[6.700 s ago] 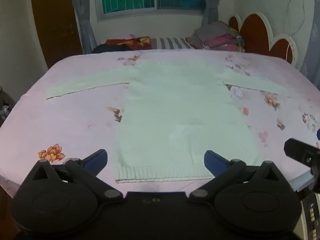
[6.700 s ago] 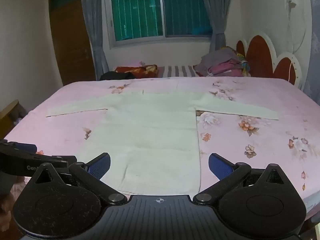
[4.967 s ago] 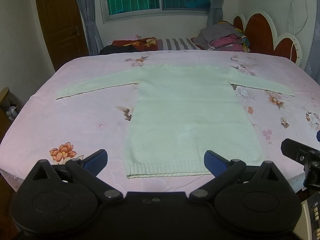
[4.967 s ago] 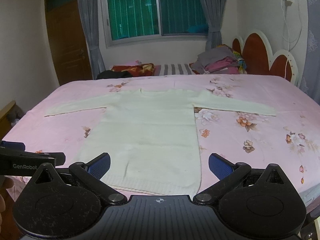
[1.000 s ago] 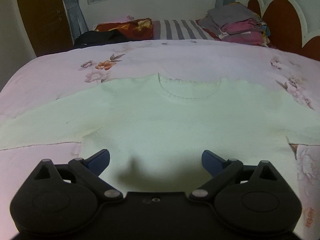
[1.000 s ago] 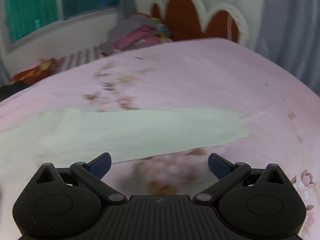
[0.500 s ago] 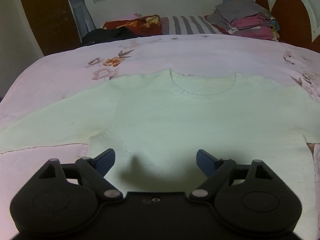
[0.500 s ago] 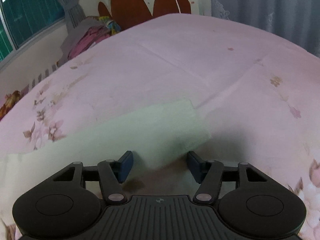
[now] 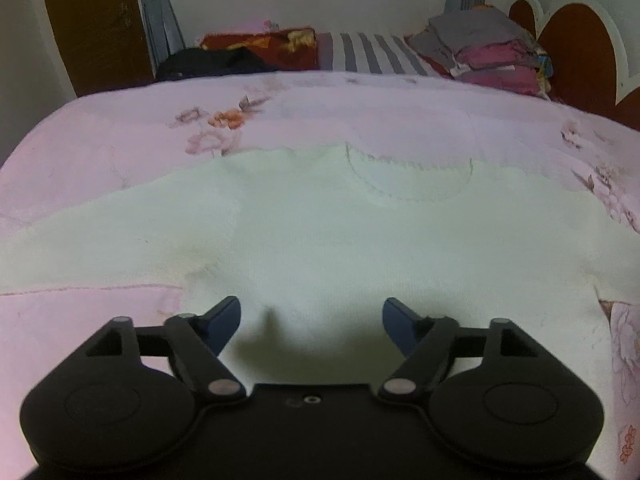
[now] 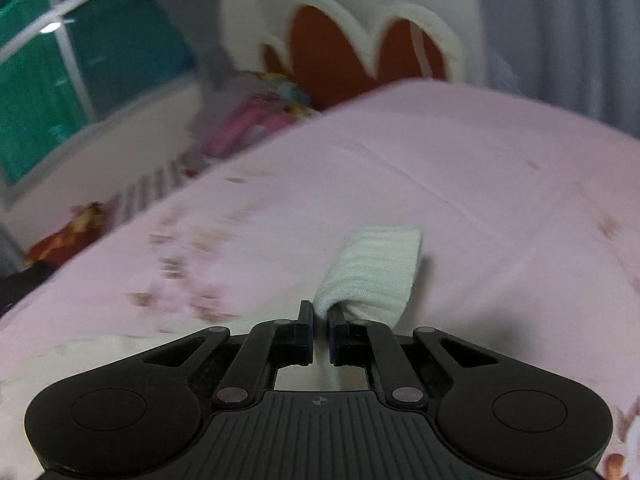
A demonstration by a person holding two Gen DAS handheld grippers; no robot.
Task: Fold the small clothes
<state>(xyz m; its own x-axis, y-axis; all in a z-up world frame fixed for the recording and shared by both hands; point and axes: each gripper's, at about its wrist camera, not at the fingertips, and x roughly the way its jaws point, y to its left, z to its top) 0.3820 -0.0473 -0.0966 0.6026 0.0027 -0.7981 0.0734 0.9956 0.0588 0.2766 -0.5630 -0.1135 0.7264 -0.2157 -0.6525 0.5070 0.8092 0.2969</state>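
A pale cream sweater (image 9: 360, 236) lies flat on the pink floral bed (image 9: 120, 140), neckline away from me, sleeves spread to both sides. My left gripper (image 9: 311, 318) is open and empty, low over the sweater's chest below the left armpit. In the right wrist view my right gripper (image 10: 319, 320) is shut on the sweater's right sleeve cuff (image 10: 376, 276), which stands lifted and bunched above the bedspread (image 10: 480, 208). The rest of that sleeve is hidden under the gripper.
A stack of folded clothes (image 9: 488, 52) and a striped pillow (image 9: 372, 54) lie at the bed's far end, with dark and red cloth (image 9: 240, 56) beside them. A red and white headboard (image 10: 360, 52) stands at the right. A window (image 10: 60, 60) and brown door (image 9: 92, 20) are behind.
My right gripper has closed on the sleeve cuff and lifted it off the bed. My left gripper has narrowed a little and stays over the sweater's chest.
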